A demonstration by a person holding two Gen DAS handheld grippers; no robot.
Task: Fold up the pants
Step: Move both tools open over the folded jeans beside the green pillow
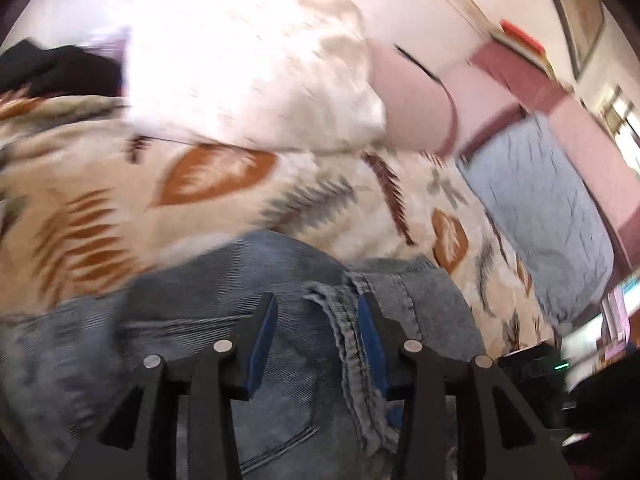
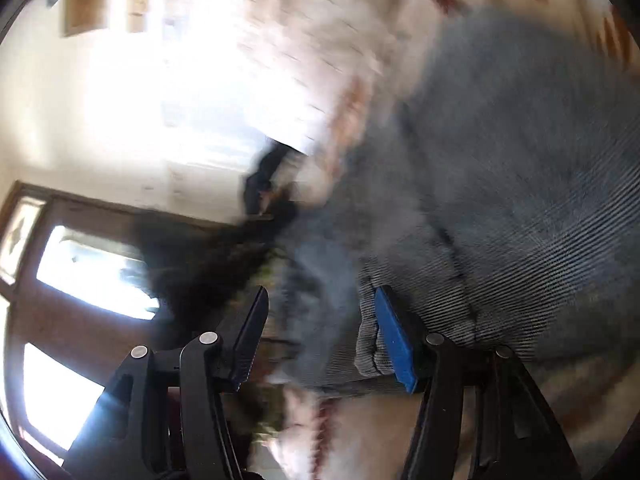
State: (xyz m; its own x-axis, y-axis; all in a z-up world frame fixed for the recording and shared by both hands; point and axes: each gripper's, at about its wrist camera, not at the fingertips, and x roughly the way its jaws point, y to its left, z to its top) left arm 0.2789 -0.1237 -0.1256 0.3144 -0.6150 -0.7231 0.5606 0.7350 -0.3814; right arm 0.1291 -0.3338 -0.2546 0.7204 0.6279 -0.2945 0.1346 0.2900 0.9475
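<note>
Blue jeans (image 1: 280, 276) lie on a patterned bedspread (image 1: 120, 184) right under my left gripper (image 1: 318, 298). Its jaws stand apart, open, over the denim, and a frayed seam (image 1: 348, 332) runs along the inside of the right blue pad (image 1: 372, 336). The right wrist view is blurred. There the jeans (image 2: 500, 160) fill the right half. My right gripper (image 2: 320, 292) is open; a folded denim edge (image 2: 368, 336) rests against its blue pad (image 2: 394, 340), while the other finger (image 2: 250, 328) stands clear of the cloth.
A white pillow (image 1: 240, 80) and a pink pillow (image 1: 412, 100) lie beyond the jeans. A grey-blue cloth (image 1: 540, 216) lies at the right, a black garment (image 1: 60, 68) at the far left. Bright windows (image 2: 92, 272) and a blurred dark shape (image 2: 208, 256) show in the right wrist view.
</note>
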